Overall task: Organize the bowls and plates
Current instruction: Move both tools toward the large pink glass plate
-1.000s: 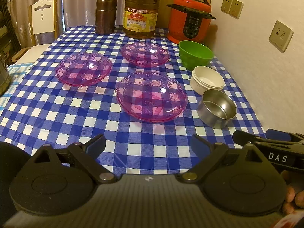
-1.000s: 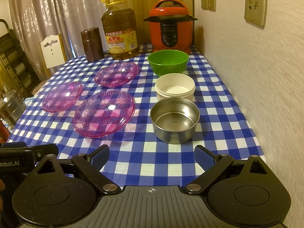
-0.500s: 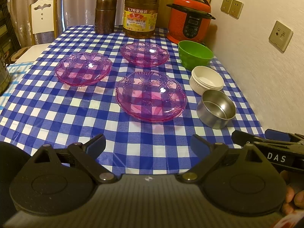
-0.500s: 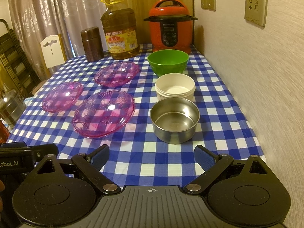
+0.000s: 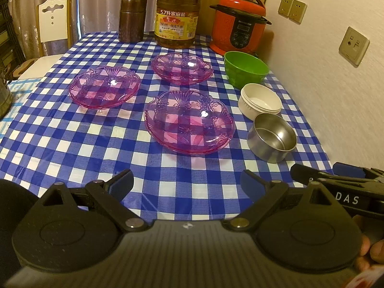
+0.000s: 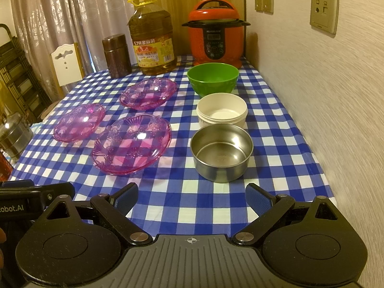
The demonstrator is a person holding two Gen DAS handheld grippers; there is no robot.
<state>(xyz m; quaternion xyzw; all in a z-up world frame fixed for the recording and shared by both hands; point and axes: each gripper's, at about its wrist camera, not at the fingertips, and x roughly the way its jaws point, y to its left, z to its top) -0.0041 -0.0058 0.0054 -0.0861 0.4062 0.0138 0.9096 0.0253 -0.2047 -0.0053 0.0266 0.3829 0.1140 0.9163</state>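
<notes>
So I'm sitting with both grippers hovering low over the near edge of the checkered tablecloth, pointing straight toward the far end of the table. My left gripper is spread wide with nothing between its blue pads, and my right gripper is gaping just as wide, also empty. They're sitting side by side and roughly level; from the left camera I'm seeing the right one poking in at the right edge, with a bit of hand underneath it. The three pink glass plates are all lying flat, rims up, forming a loose triangle on the left half: the near plate is the biggest looking, its long axis seeming to run left to right, the left plate is sitting apart from it toward the left edge, and the far plate is sitting further back. The bowls are lining up in a row running near to far along the right side, all mouths up: the steel bowl closest to me, the white bowl just beyond it and about touching, then the green bowl. Behind those, the red pressure cooker, the oil jug and a brown canister are standing upright at the far end.
</notes>
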